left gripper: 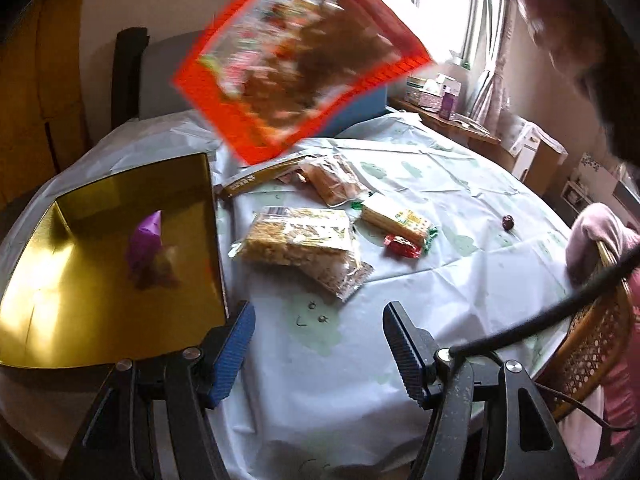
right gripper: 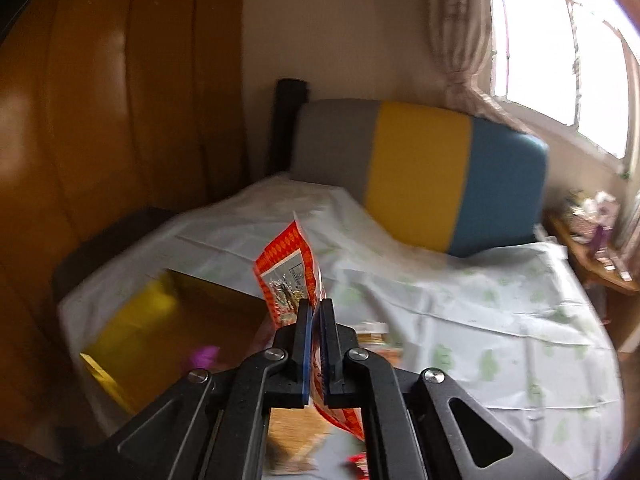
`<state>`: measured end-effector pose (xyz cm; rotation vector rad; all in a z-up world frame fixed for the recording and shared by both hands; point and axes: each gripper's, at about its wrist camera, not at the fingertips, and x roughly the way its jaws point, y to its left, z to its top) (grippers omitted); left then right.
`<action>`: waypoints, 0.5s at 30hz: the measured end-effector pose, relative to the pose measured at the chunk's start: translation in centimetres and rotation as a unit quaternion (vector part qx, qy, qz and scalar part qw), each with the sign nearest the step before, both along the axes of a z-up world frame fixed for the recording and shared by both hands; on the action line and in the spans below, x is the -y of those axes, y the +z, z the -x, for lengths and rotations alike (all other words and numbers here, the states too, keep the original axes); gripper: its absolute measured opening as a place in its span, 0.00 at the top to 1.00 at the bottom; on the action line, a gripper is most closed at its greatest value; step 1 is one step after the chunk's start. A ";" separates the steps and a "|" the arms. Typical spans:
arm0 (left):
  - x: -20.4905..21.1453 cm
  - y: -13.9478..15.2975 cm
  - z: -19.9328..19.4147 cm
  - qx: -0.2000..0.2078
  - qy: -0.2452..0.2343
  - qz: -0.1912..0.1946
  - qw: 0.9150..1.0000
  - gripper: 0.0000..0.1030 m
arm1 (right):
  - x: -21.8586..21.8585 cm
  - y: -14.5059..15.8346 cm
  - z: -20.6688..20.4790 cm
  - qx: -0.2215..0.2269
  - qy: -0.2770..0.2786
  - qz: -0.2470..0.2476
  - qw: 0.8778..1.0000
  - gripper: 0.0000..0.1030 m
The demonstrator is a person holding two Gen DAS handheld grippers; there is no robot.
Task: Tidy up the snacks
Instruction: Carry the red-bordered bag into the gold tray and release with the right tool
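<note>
My right gripper point(right gripper: 316, 304) is shut on a red-orange snack bag point(right gripper: 288, 272), held in the air above the table. The same bag point(left gripper: 300, 56) shows blurred, high in the left wrist view. A gold box point(left gripper: 112, 264) sits open at the table's left and holds a purple-wrapped snack point(left gripper: 146, 240); the box also shows in the right wrist view point(right gripper: 160, 320). My left gripper point(left gripper: 320, 344) is open and empty, low over the table beside the box. Several snack packs lie mid-table: a large cracker bag point(left gripper: 300, 240), a yellow-green pack point(left gripper: 400, 220), a small red candy point(left gripper: 402, 246).
The table has a white cloth with green prints point(left gripper: 480, 208). A long brown stick box point(left gripper: 260, 176) and a clear bag point(left gripper: 332, 180) lie farther back. A small dark round candy point(left gripper: 508, 222) lies right. A wicker chair point(left gripper: 600, 340) stands at right, a colour-block chair back point(right gripper: 420, 176) behind.
</note>
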<state>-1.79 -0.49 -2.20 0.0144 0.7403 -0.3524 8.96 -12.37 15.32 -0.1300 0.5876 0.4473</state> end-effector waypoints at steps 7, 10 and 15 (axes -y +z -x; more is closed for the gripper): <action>-0.3 -0.6 0.5 0.000 -0.002 0.004 1.000 0.35 | -4.4 -0.3 -1.7 -0.088 0.110 -0.070 0.987 0.97; -0.8 -0.9 0.3 -0.006 0.005 0.007 1.000 0.35 | -7.4 -1.8 -3.5 -0.120 0.137 -0.068 0.981 0.95; -1.5 -1.1 0.2 -0.009 0.011 0.012 1.000 0.35 | -10.6 -3.8 -5.9 -0.107 0.127 -0.040 0.985 0.76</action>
